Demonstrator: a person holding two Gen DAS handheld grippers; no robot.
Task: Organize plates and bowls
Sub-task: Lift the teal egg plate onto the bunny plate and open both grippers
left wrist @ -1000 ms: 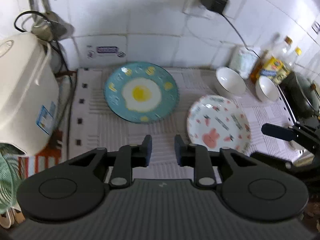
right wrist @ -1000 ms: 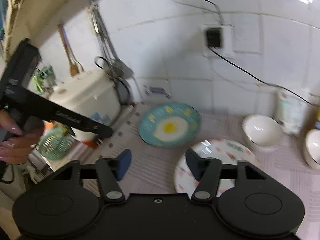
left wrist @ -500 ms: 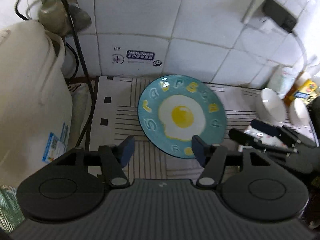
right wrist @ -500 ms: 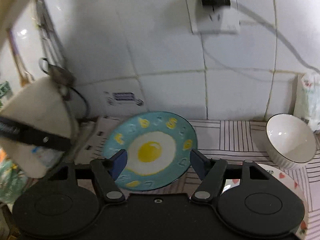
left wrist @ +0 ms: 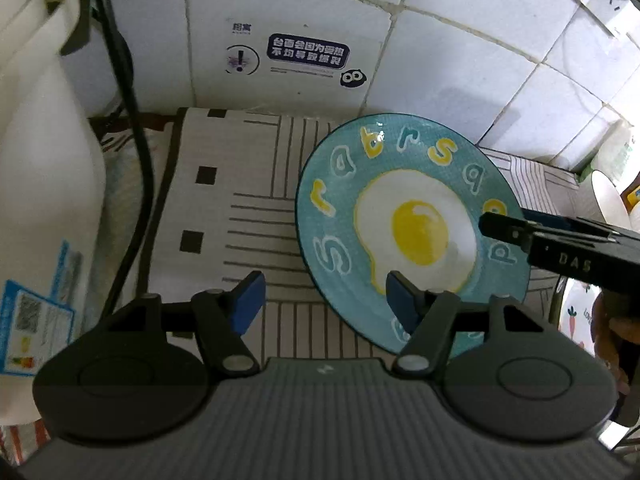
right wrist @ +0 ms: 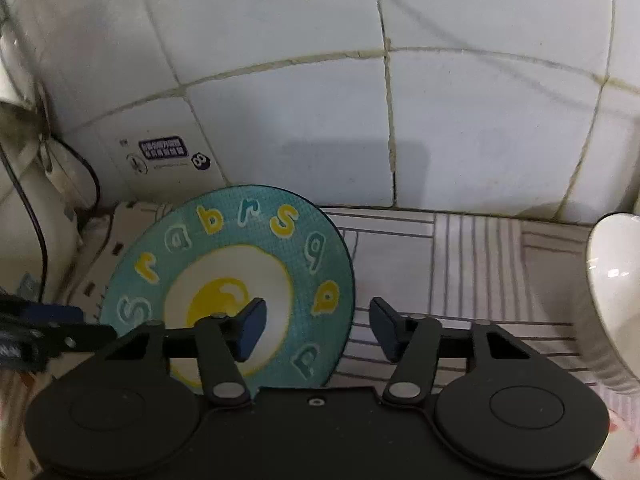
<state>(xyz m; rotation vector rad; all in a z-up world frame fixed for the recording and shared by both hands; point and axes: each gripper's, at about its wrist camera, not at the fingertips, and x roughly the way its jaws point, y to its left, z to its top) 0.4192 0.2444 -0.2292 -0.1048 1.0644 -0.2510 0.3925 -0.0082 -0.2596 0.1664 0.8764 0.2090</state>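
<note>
1. My left gripper (left wrist: 322, 300) is spread wide and empty, with the blue plate (left wrist: 408, 216) lying flat on the bench (left wrist: 240, 200) just ahead and to its right, its right finger over the near rim.
2. My right gripper (right wrist: 318, 328) is also released, straddling the plate's right edge, I judge so as to pinch the rim.
3. A white bowl (right wrist: 612, 280) waits to its right.

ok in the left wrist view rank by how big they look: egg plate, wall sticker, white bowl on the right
1. Egg plate, largest.
2. Wall sticker.
3. White bowl, smallest, but cut off at the edge and farther away, so unsure.
</note>
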